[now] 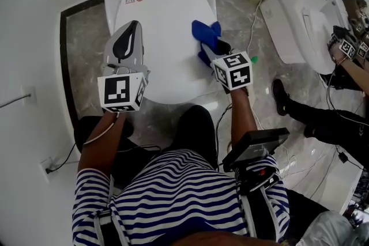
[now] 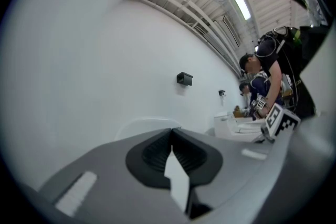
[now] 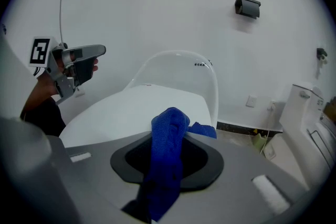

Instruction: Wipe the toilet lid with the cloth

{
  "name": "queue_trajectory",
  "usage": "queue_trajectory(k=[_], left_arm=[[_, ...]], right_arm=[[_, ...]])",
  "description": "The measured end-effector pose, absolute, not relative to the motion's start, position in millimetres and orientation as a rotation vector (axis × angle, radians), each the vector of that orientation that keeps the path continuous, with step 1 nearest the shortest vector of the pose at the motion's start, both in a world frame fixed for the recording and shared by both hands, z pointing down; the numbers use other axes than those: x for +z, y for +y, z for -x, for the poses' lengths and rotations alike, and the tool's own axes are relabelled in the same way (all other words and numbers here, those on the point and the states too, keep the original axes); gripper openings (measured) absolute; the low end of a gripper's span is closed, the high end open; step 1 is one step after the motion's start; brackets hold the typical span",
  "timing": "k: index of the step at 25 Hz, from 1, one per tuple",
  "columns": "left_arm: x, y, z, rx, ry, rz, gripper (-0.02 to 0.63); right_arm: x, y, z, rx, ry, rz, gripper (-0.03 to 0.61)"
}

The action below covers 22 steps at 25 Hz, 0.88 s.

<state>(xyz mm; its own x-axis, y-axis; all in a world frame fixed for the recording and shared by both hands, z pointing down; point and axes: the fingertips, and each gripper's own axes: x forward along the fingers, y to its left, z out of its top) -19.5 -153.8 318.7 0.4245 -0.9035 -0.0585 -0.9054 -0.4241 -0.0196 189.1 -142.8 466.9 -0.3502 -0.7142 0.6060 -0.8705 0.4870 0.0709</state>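
Note:
The closed white toilet lid [image 1: 164,37] fills the middle of the head view, and shows again in the right gripper view [image 3: 142,107]. My right gripper [image 1: 211,48] is over the lid's right edge, shut on a blue cloth [image 1: 206,36]. The cloth [image 3: 168,149] hangs bunched between the jaws and hides their tips. My left gripper [image 1: 134,29] hovers over the lid's left side, shut with nothing in it. In its own view the left gripper [image 2: 172,132] has its jaw tips meeting. In the right gripper view the left gripper [image 3: 100,51] is up at the left.
A second toilet [image 1: 305,14] stands at the right, where another person's hands hold grippers [image 1: 349,46]; that person's shoe [image 1: 280,96] is on the marble floor. A cable [image 1: 253,14] runs beside the toilet. A wall socket [image 1: 26,95] is at left.

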Motion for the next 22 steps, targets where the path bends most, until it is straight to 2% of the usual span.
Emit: queue_trajectory(k=[22], left_arm=[[315,-137,13,0.066,1.645,2.609,0.002]], right_arm=[[484,-46,-181,0.386,-2.138,-1.22,0.115]])
